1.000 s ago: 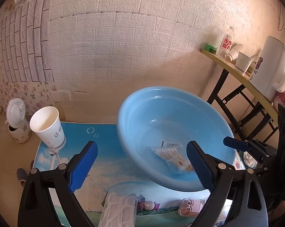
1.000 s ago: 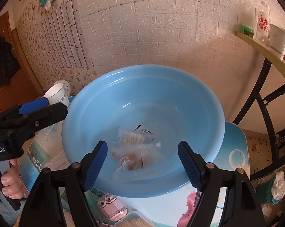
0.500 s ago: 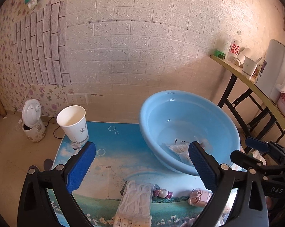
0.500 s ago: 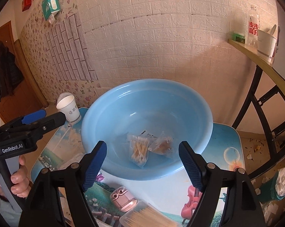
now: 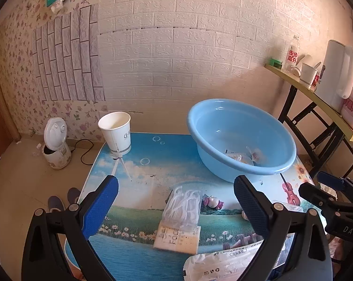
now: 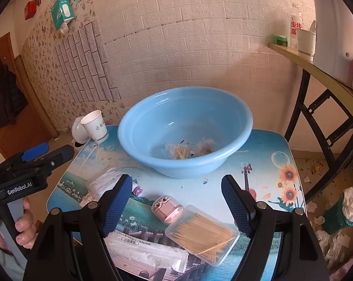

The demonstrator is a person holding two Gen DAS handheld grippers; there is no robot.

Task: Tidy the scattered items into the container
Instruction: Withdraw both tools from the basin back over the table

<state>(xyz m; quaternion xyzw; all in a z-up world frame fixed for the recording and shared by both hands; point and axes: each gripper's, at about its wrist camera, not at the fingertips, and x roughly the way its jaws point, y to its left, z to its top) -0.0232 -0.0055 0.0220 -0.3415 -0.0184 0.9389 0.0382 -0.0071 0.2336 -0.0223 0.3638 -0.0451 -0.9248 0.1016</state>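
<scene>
Both grippers have pulled back from the blue basin (image 6: 185,126) since a second ago, jaws spread wide and empty on left gripper (image 5: 175,206) and right gripper (image 6: 176,201). I read that as two bags dropped off, next pick pending. Basin sits at the table's (image 6: 265,164) far edge; floss-pick pack (image 5: 183,207), toothpick box (image 6: 202,234), pink case (image 6: 167,208) remain outside.

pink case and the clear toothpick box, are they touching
Touching. In the right wrist view the pink case sits against the near-left corner of the toothpick box, with no strip of tabletop showing between them.
</scene>
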